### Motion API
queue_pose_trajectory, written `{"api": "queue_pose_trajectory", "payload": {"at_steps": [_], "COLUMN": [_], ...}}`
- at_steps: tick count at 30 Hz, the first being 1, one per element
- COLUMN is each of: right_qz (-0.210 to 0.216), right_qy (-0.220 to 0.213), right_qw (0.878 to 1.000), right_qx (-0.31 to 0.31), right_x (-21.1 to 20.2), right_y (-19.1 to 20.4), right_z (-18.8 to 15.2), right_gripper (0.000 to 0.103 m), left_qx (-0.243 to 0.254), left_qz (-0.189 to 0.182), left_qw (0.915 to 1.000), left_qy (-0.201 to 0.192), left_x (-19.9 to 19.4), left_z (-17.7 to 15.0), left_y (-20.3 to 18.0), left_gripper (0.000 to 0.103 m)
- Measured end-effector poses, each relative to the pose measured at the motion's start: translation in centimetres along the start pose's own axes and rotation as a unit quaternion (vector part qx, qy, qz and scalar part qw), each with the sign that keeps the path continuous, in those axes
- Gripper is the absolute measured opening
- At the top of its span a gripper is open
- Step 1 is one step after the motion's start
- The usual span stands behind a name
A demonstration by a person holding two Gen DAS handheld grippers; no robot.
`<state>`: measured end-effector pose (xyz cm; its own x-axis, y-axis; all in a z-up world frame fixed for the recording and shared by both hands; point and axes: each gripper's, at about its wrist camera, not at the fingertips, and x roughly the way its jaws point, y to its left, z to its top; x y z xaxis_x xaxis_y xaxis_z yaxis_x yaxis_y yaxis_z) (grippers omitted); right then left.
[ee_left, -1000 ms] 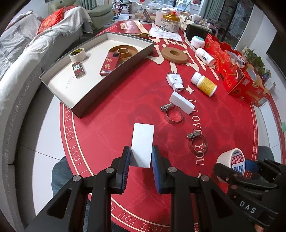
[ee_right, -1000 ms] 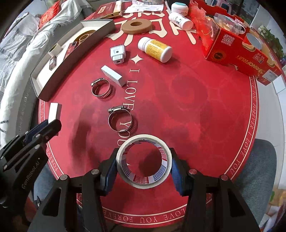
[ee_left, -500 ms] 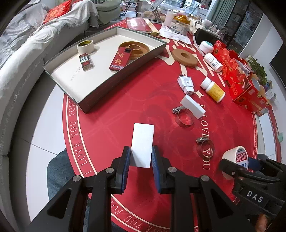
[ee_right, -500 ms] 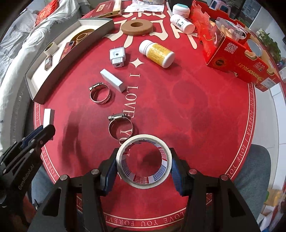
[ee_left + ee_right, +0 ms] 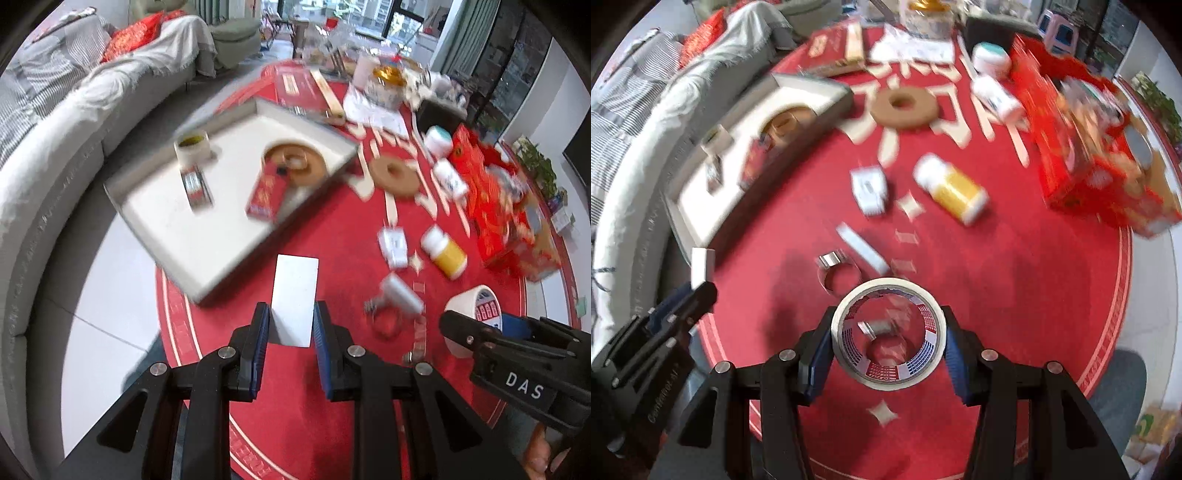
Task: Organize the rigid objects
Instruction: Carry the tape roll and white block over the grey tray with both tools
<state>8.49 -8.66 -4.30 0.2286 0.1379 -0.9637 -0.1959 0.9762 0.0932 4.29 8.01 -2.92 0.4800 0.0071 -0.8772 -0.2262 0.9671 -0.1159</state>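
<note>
My left gripper (image 5: 290, 325) is shut on a flat white block (image 5: 294, 299), held above the red round table near the corner of the shallow white tray (image 5: 177, 236). My right gripper (image 5: 888, 338) is shut on a roll of white tape (image 5: 888, 338) with a red and blue printed core, lifted over a metal hose clamp (image 5: 882, 332). The same tape roll (image 5: 476, 306) and right gripper show at the right of the left wrist view. The left gripper (image 5: 690, 295) with the white block (image 5: 701, 264) shows at the left of the right wrist view.
In the tray lie a small tape roll (image 5: 192, 147), a brown ring (image 5: 295, 164), a red box (image 5: 267, 192) and a small packet (image 5: 195, 184). On the table: a brown disc (image 5: 903, 107), yellow bottle (image 5: 955, 190), white adapter (image 5: 870, 188), white bar (image 5: 862, 251), second clamp (image 5: 836, 267), red carton (image 5: 1097, 147).
Both grippers have lifted and moved forward over the table toward the tray, each keeping its load. The hose clamp now lies under the held tape roll.
</note>
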Motion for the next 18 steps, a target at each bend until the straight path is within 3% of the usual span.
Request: {"api": "queue_pose_trajectory", "payload": {"at_steps": [8,12,18], "right_qz": [0.045,0.042,0.055], "right_qy": [-0.062,-0.099,-0.118], "right_qw": [0.996,0.993,0.988], "right_qx": [-0.034,-0.053,-0.08], "right_x": [-3.5,-4.9,-4.3], "right_y": [3.9,5.9,9.2], "right_z": [8.0,11.7,16.1], "right_gripper": [0.054,0.054,0.054], "left_qx": [-0.029,-0.061,-0.087], "left_qz": [0.028,0.052,0.074], "left_qw": [0.9979,0.9944,0.9916], "left_qy": [-0.049,-0.07,-0.062], "left_x": [-1.8,-2.0,0.1], "left_z": [7.1,10.5,13.4], "left_y": [3.0,5.8,8.3], "left_gripper": [0.026,0.026,0.026]}}
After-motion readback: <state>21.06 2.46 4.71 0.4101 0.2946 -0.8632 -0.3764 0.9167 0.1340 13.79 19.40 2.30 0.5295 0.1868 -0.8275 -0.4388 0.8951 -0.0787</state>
